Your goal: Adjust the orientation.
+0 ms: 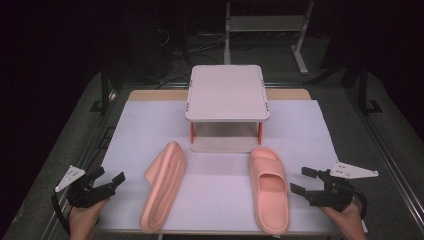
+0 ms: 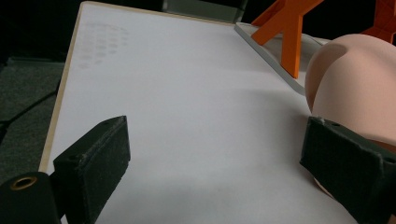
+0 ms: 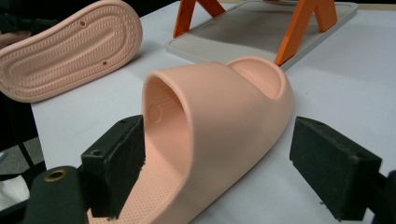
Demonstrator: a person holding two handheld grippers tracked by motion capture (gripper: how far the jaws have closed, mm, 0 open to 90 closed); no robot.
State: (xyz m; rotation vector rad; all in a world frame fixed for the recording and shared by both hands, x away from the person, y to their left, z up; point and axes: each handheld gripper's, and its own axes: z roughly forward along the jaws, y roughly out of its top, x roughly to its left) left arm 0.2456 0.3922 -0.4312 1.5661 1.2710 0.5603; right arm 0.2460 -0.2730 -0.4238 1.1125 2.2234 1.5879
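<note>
On the bench [image 1: 300,125], a two-tier rack [image 1: 227,92] stands by the far edge. The upright slipper [image 1: 269,187] lies near the front edge, right; the overturned slipper [image 1: 164,185] left. Both tongs, left [image 1: 111,181] and right [image 1: 303,181], gape empty; clamp the upright slipper's strap squarely.

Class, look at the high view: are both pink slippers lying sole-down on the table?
No. The right slipper lies sole-down with its strap up, but the left slipper is tipped on its side, its ridged sole showing.

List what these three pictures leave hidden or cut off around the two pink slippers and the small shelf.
- Left slipper: on its side in the high view, strap hidden by its sole.
- Right slipper: heel cut off at the right gripper view's bottom edge.
- Shelf: lower tray mostly hidden beneath its top board.
</note>
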